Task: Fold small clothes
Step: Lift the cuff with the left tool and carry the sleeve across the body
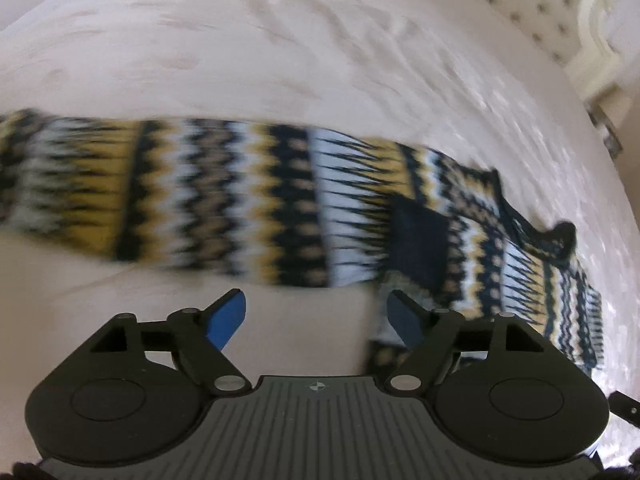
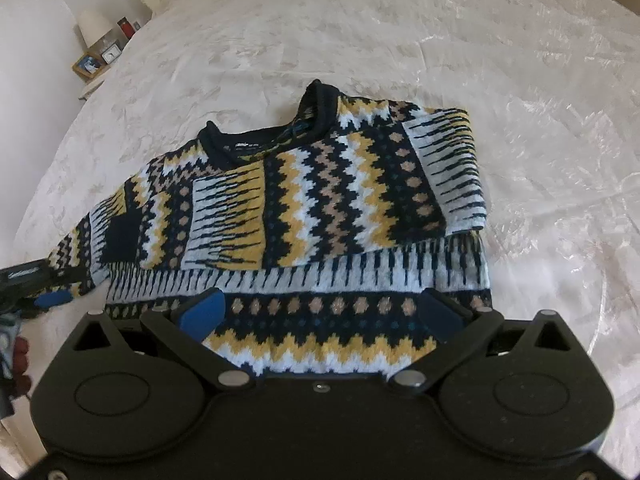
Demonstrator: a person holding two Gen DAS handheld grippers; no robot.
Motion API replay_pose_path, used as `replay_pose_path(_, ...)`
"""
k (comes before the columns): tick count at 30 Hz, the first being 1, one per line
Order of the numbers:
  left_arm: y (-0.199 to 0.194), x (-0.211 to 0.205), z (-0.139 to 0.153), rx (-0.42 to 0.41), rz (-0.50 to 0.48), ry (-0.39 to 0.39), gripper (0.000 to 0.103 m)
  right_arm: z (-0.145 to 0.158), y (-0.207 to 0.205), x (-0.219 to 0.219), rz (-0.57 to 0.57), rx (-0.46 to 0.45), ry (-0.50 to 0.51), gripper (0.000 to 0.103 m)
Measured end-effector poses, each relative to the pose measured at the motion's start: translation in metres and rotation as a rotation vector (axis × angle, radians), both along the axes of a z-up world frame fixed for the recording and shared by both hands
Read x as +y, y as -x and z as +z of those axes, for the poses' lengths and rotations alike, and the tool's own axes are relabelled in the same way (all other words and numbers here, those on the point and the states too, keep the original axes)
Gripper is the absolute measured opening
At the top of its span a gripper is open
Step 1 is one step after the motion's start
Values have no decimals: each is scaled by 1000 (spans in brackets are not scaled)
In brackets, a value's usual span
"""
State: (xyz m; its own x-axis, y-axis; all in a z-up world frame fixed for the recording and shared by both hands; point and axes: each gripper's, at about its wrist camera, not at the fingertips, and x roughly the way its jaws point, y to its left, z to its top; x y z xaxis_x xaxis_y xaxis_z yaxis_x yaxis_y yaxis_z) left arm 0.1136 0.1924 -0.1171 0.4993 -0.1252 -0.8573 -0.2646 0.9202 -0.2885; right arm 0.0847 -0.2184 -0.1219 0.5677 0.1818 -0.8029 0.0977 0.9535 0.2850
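A knitted sweater [image 2: 320, 184] in navy, yellow, white and tan zigzags lies flat on the bed, collar away from me. One sleeve is folded across its chest. In the left wrist view the sweater [image 1: 224, 196] appears blurred, its other sleeve stretched out to the left. My left gripper [image 1: 316, 308] is open just short of that sleeve, with nothing between its fingers. My right gripper [image 2: 322, 304] stands wide open over the sweater's lower body, holding nothing. A blue pad [image 2: 54, 299] of the left gripper shows at the sweater's left edge in the right wrist view.
The white patterned bedspread [image 2: 520, 100] spreads around the sweater. A nightstand [image 2: 94, 66] with a lamp, a picture frame and a small clock stands at the far left. A tufted cream headboard [image 1: 532, 4] rises at the far right of the left wrist view.
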Motion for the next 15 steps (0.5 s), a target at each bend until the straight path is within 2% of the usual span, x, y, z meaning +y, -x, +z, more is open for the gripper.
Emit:
replay_pose_path(6, 35, 79, 8, -16, 115, -38, 77, 10, 20, 29, 15, -39, 39, 103)
replay_pose_path(10, 47, 132, 10, -14, 188, -72, 77, 12, 30, 55, 14, -32, 35, 103)
replay_pose_path(15, 53, 192, 14, -29, 264, -68, 77, 13, 36, 90, 23, -25, 22, 103)
